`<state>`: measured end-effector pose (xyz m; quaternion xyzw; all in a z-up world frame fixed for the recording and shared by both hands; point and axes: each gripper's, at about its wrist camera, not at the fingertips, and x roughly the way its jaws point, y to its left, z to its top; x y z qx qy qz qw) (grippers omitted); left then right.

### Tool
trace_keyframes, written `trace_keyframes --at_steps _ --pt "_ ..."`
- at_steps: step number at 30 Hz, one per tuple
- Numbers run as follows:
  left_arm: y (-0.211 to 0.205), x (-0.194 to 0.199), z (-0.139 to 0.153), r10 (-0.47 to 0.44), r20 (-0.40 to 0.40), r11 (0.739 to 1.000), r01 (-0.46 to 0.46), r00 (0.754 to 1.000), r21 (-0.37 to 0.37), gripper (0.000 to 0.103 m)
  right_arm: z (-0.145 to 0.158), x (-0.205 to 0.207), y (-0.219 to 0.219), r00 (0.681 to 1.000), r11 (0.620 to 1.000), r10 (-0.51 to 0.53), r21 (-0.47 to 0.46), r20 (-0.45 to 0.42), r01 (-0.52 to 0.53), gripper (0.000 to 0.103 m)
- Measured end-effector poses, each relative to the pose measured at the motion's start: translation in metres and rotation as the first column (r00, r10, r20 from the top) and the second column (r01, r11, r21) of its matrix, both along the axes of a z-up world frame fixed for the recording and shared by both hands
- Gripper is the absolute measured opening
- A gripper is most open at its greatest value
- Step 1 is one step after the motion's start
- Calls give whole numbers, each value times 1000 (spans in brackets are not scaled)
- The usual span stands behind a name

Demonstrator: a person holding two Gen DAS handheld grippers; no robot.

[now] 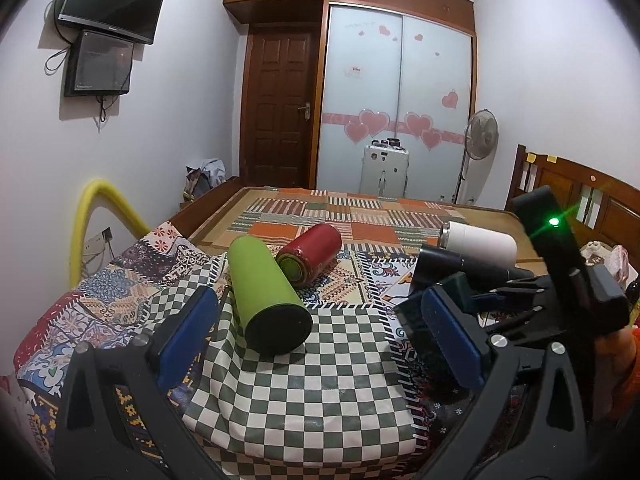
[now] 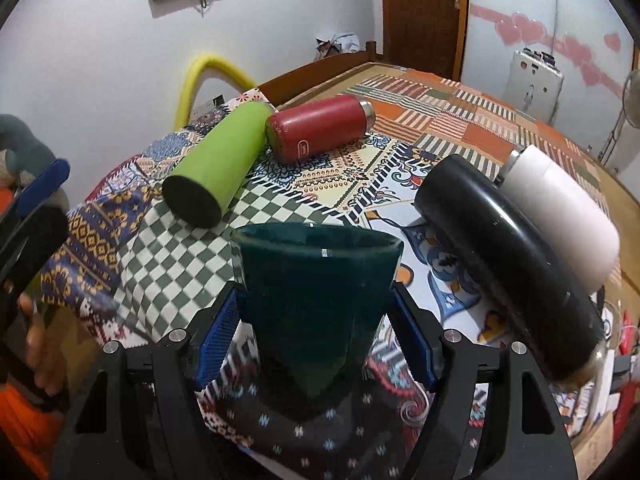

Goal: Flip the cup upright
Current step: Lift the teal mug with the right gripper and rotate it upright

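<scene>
Between the right gripper's (image 2: 314, 336) blue pads, the dark green cup (image 2: 316, 296) sits mouth-up, pinched by the jaws on both sides above the patterned bedspread (image 2: 360, 168). Beyond the cup lie a lime green bottle (image 2: 218, 162) and a red flask (image 2: 316, 128); beside it, a black bottle (image 2: 504, 256) against a white one (image 2: 560, 208). The left gripper's (image 1: 320, 340) jaws are spread, holding nothing.

The right gripper (image 2: 316, 336) has its fingers (image 2: 216, 340) closed on the green cup (image 2: 316, 280); the left gripper (image 1: 320, 332) is spread wide, holding nothing.
</scene>
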<state>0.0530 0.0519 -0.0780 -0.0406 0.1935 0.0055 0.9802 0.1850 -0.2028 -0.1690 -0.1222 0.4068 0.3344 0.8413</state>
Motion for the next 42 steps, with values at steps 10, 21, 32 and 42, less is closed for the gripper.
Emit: trace_keyframes --at_steps 10,21,32,42 --pt "-14 9 -5 -8 -42 999 10 999 33 103 -15 2 -1 999 1000 -10 -6 -37 10 70" --pt "-41 22 0 -52 -120 998 56 991 27 103 20 -28 -54 994 995 -72 81 85 65 83" --pt "-63 68 -45 -133 -392 979 58 910 -196 103 47 -63 -123 937 973 -210 157 278 172 86" --pt "-93 106 -53 -116 -431 983 43 895 -176 103 38 -73 -147 899 963 -261 162 351 216 86"
